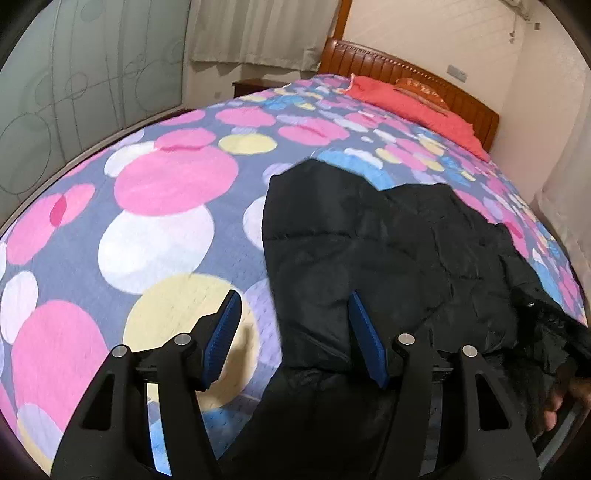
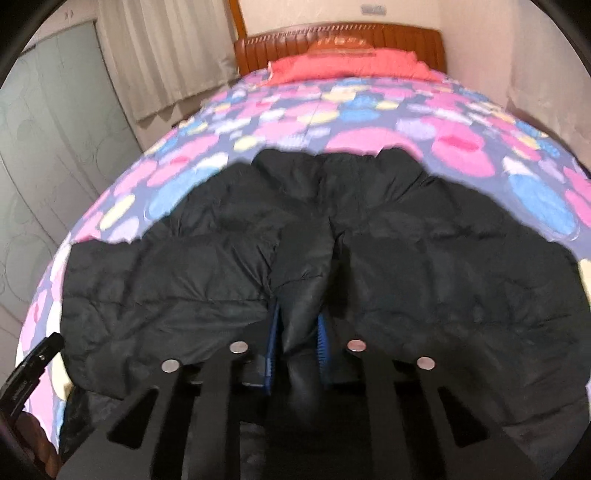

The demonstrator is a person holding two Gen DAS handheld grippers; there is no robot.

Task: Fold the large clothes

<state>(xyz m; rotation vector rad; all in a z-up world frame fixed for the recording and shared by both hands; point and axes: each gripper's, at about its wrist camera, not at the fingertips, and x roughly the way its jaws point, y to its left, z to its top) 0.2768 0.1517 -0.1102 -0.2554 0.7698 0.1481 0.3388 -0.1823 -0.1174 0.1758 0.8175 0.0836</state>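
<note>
- On the bed, one black padded jacket is spread over a bedspread printed with many pink, white, yellow and blue circles.
- One jacket only is seen in both views; no second garment can be counted beside it.
- Two tools are counted, one per wrist view.
- Seen from the left wrist, the left tool is held with its jaws apart, and two blue ribbed pads are shown.
- One pad of that tool is seen over the bare bedspread, the other over the jacket's edge; nothing is pinched between them.
- Seen from the right wrist, the right tool is closed on a fold of the jacket, and the black cloth is squeezed between its two blue pads.
- From that clamped fold the jacket is fanned out to both sides, with its quilted panels creased.
- At the far end of the bed, one wooden headboard is seen, and one red pillow or folded cover is laid against it.
- One pale curtain is hung on the far wall, and frosted glass panels with circle outlines are seen at the left.
- Part of one hand is glimpsed at the lower right edge of the left wrist view, beside the jacket.
- Part of the other tool's black body is caught at the lower left edge of the right wrist view.
</note>
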